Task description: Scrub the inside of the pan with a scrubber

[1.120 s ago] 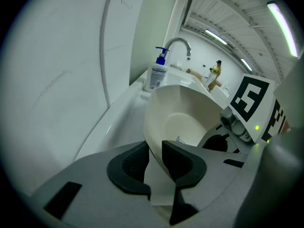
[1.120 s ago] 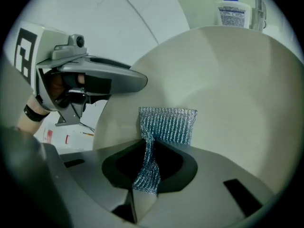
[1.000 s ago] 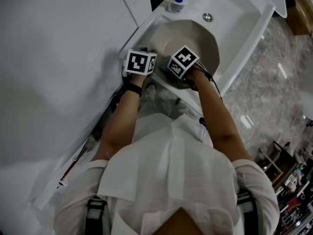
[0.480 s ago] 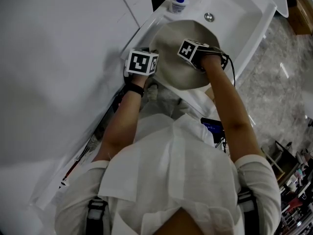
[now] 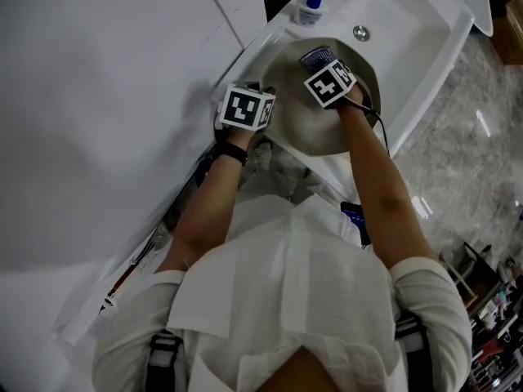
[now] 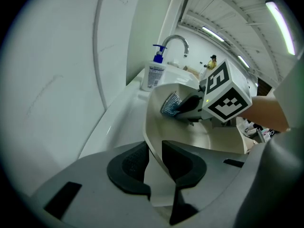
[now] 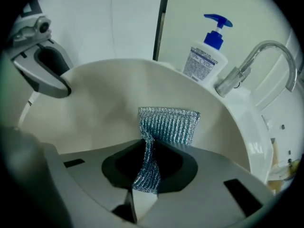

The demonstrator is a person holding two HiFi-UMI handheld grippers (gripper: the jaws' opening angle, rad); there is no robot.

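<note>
A cream pan rests tilted over the near edge of a white sink. My left gripper is shut on the pan's left rim, which passes between the two dark pads. My right gripper reaches inside the pan, shut on a silver-blue mesh scrubber. In the right gripper view the scrubber is pinched between the jaws, and its free end lies flat against the pan's inner wall. The left gripper view shows the scrubber on the far inner side of the pan.
A soap pump bottle with a blue head stands at the sink's back corner, next to a chrome faucet. The sink drain lies just beyond the pan. A white panel fills the left; a stone floor lies to the right.
My right gripper has carried the scrubber from the pan's near side across to its far inner side. The left gripper has kept its hold on the rim.
</note>
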